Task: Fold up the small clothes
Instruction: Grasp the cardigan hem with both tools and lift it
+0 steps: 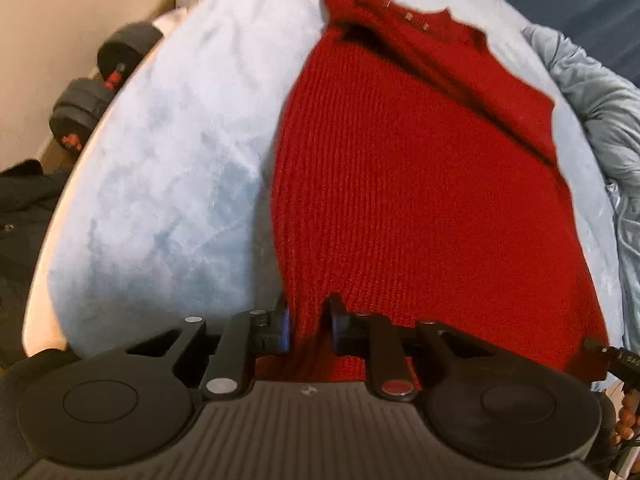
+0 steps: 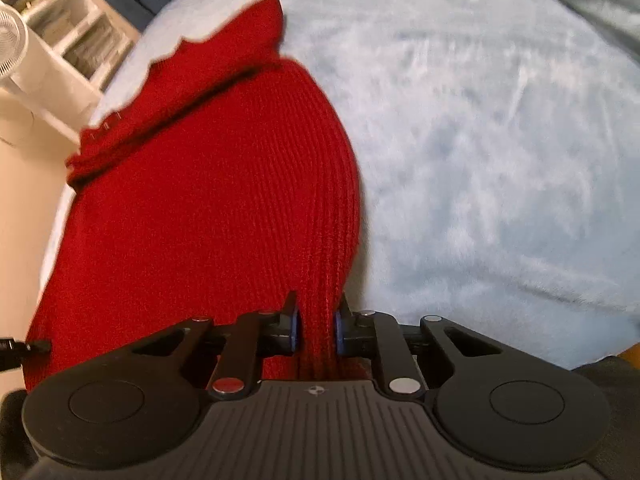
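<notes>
The red knit sweater [image 1: 420,184] lay flat on the pale blue blanket [image 1: 168,168], collar far. Each hand-held gripper, left [image 1: 308,326] and right [image 2: 316,330], pinched a near hem corner (likely for folding it away).

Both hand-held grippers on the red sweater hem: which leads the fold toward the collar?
Neither clearly; probably both together. The left hand-held gripper and right hand-held gripper each pinch the near hem of the red sweater, at opposite corners, with the collar straight ahead.
</notes>
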Motion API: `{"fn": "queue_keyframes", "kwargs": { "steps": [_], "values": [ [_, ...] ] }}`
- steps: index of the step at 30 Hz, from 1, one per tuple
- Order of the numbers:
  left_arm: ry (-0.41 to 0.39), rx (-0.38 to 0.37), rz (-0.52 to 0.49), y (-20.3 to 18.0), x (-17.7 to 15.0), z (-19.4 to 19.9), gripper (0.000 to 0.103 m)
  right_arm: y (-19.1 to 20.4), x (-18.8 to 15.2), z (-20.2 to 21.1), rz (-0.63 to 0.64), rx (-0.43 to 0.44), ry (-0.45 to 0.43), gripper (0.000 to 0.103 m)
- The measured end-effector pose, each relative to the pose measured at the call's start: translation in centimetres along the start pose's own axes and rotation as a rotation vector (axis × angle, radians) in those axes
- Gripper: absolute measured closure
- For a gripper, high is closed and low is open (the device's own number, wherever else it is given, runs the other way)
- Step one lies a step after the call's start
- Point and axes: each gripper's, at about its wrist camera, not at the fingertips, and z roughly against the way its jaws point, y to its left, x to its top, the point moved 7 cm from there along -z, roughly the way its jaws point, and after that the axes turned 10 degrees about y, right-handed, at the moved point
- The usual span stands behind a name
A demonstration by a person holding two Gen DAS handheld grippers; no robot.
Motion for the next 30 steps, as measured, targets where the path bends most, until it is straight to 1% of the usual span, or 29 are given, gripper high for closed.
{"fn": "queue_keyframes", "kwargs": {
  "steps": [3,5,7,9,12,17,19,22,25,27,29,30],
  "values": [
    [-0.055,-0.019,-0.008,-1.4,-0.7,2.1,0.084,0.5,0.4,2.8,-0.003,0.042,-0.056,0.087],
    [-0.094,-0.051,-0.025,-2.4,-1.4,3.9,0.085,1.1,0.2,4.8,0.009,0.072,-0.093,0.087],
    [-0.115,-0.078,-0.04,-3.0,-2.3,5.1,0.085,1.7,-0.3,6.5,0.029,0.084,-0.117,0.088],
    [-0.122,-0.089,-0.06,-3.3,-3.4,6.0,0.085,2.2,-1.2,8.0,0.053,0.089,-0.127,0.088],
    [-0.107,-0.095,-0.077,-2.6,-6.5,7.0,0.085,1.9,-3.8,9.7,0.049,0.104,-0.111,0.088],
    [-0.044,-0.118,-0.044,-0.2,-12.3,7.3,0.085,-0.4,-9.2,11.8,-0.007,0.108,-0.054,0.088],
    [-0.028,-0.125,-0.034,0.2,-13.6,7.2,0.085,-1.2,-10.4,11.7,-0.034,0.098,-0.028,0.088],
    [-0.012,-0.127,-0.016,0.5,-13.1,6.6,0.085,-1.3,-10.1,11.2,-0.059,0.09,-0.001,0.088],
    [0.004,-0.13,-0.01,0.3,-11.8,6.3,0.085,-0.5,-8.5,10.9,-0.058,0.099,0.02,0.088],
    [0.013,-0.151,0.011,0.5,-10.6,6.3,0.085,0.0,-7.2,10.8,-0.063,0.108,0.031,0.088],
    [0.016,-0.176,0.034,0.5,-8.8,6.4,0.085,0.4,-5.1,10.6,-0.083,0.118,0.043,0.088],
    [0.011,-0.189,0.042,0.4,-7.2,6.5,0.085,0.7,-3.1,10.4,-0.1,0.122,0.046,0.087]
  ]
}}
